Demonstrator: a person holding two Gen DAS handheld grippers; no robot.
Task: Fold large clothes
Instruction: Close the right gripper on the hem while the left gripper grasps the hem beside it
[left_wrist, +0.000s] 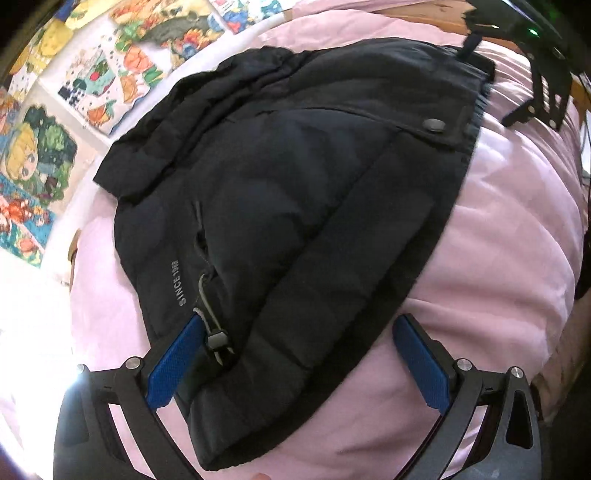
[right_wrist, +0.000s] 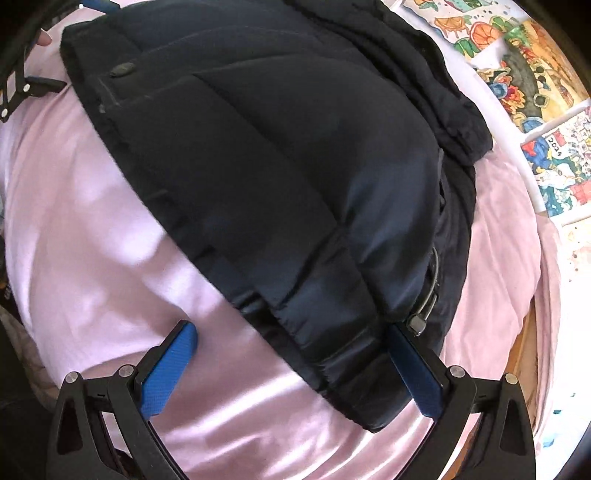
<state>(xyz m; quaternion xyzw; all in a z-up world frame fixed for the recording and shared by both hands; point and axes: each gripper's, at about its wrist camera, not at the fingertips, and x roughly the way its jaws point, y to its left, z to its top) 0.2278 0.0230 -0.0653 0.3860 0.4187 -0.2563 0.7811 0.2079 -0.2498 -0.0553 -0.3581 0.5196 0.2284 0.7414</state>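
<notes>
A black puffer jacket (left_wrist: 288, 177) lies folded into a thick bundle on a pink sheet (left_wrist: 517, 240); "SINCE" is printed near its drawcord toggle (left_wrist: 218, 338). My left gripper (left_wrist: 299, 354) is open, its blue pads straddling the near end of the bundle without clamping it. In the right wrist view the same jacket (right_wrist: 258, 147) fills the middle. My right gripper (right_wrist: 291, 365) is open too, with the jacket's other end between its fingers and a toggle (right_wrist: 417, 325) by the right pad. Each gripper shows at the far end in the other's view: right gripper (left_wrist: 535, 99), left gripper (right_wrist: 22, 88).
The pink sheet (right_wrist: 92, 240) covers the whole work surface. Colourful cartoon pictures (left_wrist: 74, 92) (right_wrist: 546, 92) cover a white surface along the jacket's far side. A wooden edge (right_wrist: 524, 350) shows past the sheet. A fingertip (right_wrist: 44, 37) is at the left gripper.
</notes>
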